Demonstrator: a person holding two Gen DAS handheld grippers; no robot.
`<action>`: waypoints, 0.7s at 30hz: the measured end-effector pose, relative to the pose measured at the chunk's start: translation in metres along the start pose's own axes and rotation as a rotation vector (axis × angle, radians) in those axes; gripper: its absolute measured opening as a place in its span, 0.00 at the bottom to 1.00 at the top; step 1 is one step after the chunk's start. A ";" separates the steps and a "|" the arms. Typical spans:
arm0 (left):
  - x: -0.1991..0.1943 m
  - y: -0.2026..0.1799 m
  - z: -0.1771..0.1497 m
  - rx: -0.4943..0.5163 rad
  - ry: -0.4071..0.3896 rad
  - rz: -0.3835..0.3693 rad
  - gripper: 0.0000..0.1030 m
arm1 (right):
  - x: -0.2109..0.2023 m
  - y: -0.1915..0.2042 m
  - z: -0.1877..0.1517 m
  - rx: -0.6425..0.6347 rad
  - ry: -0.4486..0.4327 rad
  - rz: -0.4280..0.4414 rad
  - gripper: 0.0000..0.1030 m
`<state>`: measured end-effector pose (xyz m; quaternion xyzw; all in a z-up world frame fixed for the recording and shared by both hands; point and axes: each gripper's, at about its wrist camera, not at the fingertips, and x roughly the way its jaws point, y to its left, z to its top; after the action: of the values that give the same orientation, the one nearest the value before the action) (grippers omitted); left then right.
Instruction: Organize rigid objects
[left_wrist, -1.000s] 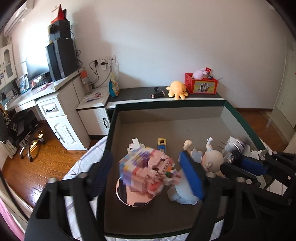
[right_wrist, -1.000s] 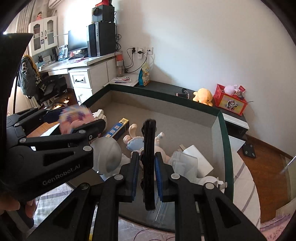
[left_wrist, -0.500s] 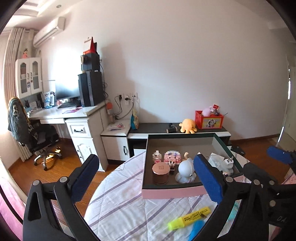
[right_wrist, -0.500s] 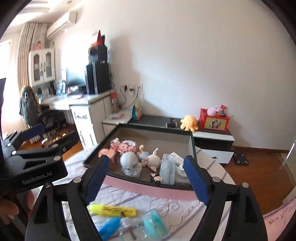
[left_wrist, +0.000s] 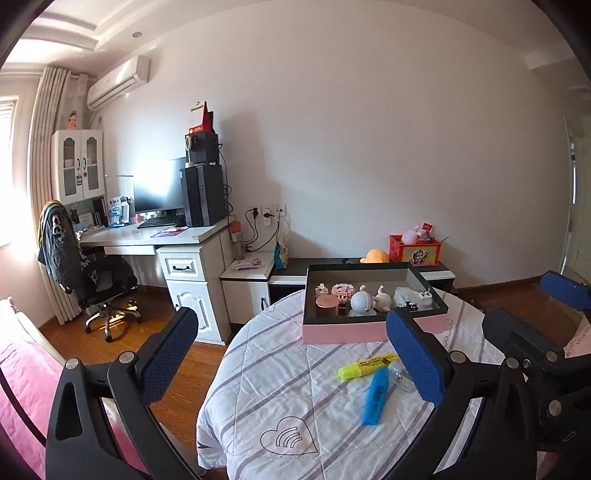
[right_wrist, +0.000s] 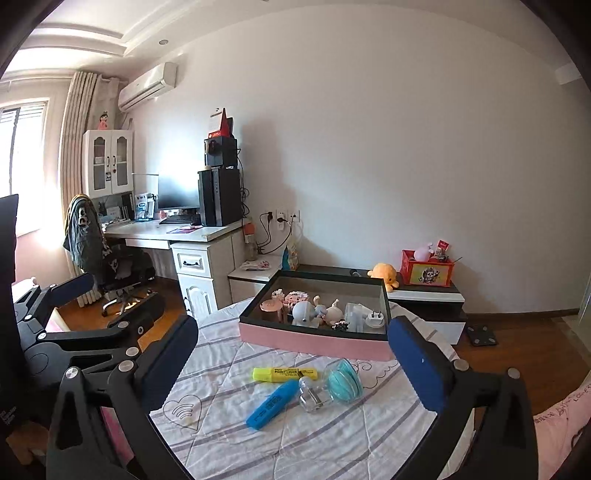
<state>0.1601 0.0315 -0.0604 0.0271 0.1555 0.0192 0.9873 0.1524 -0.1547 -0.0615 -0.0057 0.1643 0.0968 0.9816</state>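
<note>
On the round table (right_wrist: 332, 435) with its striped white cover, the biggest thing is the pink-sided tray (right_wrist: 314, 341) with a dark rim, sitting at the far side. It's packed with small stuff: a copper-lidded jar (left_wrist: 326, 306) at the left, a pink brick-built toy (left_wrist: 342, 291) behind it, a grey round-headed figure (left_wrist: 361, 302) in the middle with a pale doll (left_wrist: 382, 302) just beside it, and a white plug adapter (right_wrist: 376, 318) at the right end. In front of the tray, loose on the cloth, there's a yellow highlighter (right_wrist: 284, 374), a blue highlighter (right_wrist: 272, 404) angled below it, a little clear glass bottle (right_wrist: 310, 396) touching the yellow one's tip, and a teal round thing (right_wrist: 343, 380) right next to the bottle. Both grippers hang back from the table, well apart from everything: the left gripper (left_wrist: 295, 362) is spread wide with nothing in it, and the right gripper (right_wrist: 293, 363) is the same, fingers wide and empty.
</note>
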 end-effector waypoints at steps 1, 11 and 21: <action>-0.007 0.001 -0.001 -0.007 -0.007 0.000 1.00 | -0.006 0.002 -0.001 -0.001 -0.006 -0.005 1.00; -0.048 -0.001 -0.002 -0.011 -0.050 -0.024 1.00 | -0.059 0.009 -0.005 -0.011 -0.072 -0.043 1.00; -0.065 -0.007 0.000 -0.014 -0.069 -0.038 1.00 | -0.084 0.009 -0.005 -0.012 -0.106 -0.078 1.00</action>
<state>0.0987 0.0217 -0.0407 0.0177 0.1217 0.0007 0.9924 0.0710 -0.1616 -0.0388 -0.0130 0.1111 0.0594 0.9919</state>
